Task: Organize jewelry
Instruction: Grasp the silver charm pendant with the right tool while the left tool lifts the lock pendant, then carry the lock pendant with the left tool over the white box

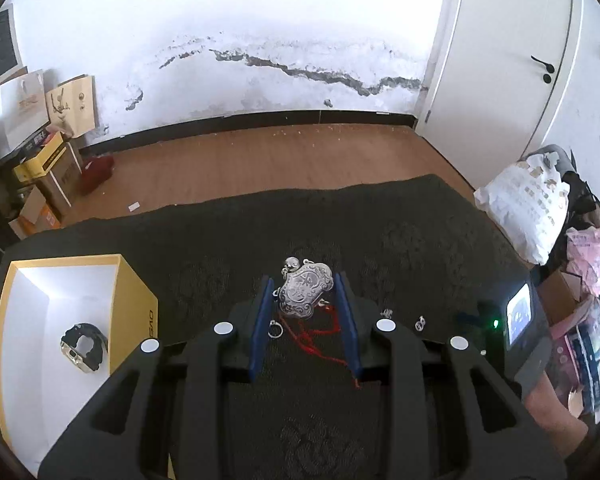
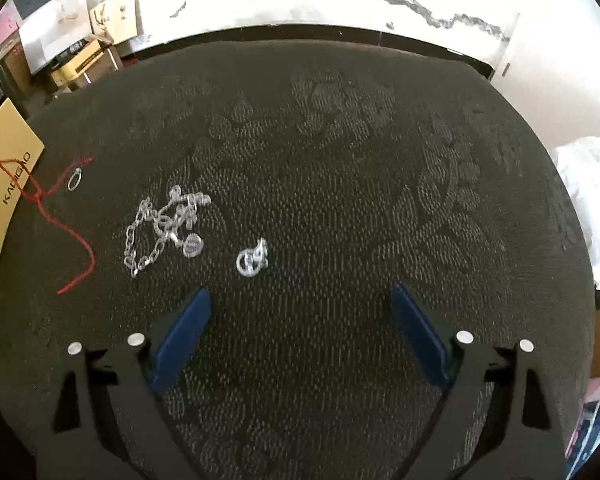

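My left gripper [image 1: 305,285] is shut on a silver engraved pendant [image 1: 303,293], held a little above the dark cloth. Its red cord [image 1: 320,336] hangs down beneath it. The cord [image 2: 74,232] also trails across the right wrist view. A yellow box [image 1: 134,280] with a white inside stands at the left and holds a black and gold watch [image 1: 83,346]. My right gripper [image 2: 300,300] is open and empty over the cloth. A silver chain bracelet [image 2: 162,228] and a silver ring [image 2: 251,260] lie ahead of it to the left.
A dark patterned cloth [image 2: 340,160] covers the table. A small ring [image 2: 74,179] lies by the cord and the box side [image 2: 10,168]. Small silver pieces [image 1: 420,323] lie right of my left gripper. Cardboard boxes [image 1: 48,176] and bags [image 1: 532,208] flank the table.
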The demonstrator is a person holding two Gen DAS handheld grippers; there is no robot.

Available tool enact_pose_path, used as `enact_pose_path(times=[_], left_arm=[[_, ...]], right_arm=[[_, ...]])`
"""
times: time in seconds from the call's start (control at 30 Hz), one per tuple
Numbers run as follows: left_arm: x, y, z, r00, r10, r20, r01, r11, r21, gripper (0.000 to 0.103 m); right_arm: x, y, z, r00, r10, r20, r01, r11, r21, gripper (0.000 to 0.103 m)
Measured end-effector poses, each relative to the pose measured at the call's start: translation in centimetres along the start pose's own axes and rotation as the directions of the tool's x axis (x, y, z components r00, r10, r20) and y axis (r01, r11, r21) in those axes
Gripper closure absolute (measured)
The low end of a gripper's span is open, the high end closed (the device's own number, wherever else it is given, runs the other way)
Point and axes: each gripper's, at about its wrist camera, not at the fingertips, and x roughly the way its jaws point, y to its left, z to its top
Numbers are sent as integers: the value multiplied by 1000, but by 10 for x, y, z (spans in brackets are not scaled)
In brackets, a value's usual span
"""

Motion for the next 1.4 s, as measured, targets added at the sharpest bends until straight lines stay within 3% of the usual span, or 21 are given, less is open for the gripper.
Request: enact_pose_path(times=[0.1,0.17,0.23,0.37,0.4,0.43,0.47,0.73,0.97,1.1,1.4], left_arm=[[3,1,-1,1000,5,-7,-5,1000,0,72],[5,0,-1,1000,11,-9,-11,1000,0,72],[5,0,-2,1000,11,-12,-11,1000,-8,72],[8,-1,-1,1000,14,-20,-14,1000,-9,72],[9,-2,-1,1000,13,-21,-13,1000,-6,72],[9,-1,-1,1000,14,-20,-14,1000,-5,72],[10,-2,-1,1000,16,-20,-16,1000,-3,72],[9,-1,-3,999,10,-32,-10,1000,2,72],[-28,17,2,1000,18,-1,-18,1000,-26,72],[-51,32,-7,999,47,-24,-49,998,-46,72],[-141,91,-26,992,127,-12,-128,983,-132,72]], right_arm=[[-3,4,2,1000,14,28,-13,1000,-22,31],[-2,7,4,999,25,40,-24,999,-45,53],[-1,9,6,998,36,46,-33,998,-62,61],[-1,9,9,998,39,50,-35,997,-74,63],[-2,10,9,997,51,52,-47,996,-81,68],[-2,13,11,997,53,53,-48,994,-93,84],[-1,17,12,998,42,51,-36,993,-110,87],[-17,17,15,998,47,45,-44,997,-68,88],[-91,40,22,992,84,90,-78,995,-69,88],[-129,58,24,990,104,94,-98,993,-70,88],[-242,127,32,976,156,151,-127,974,-188,88]])
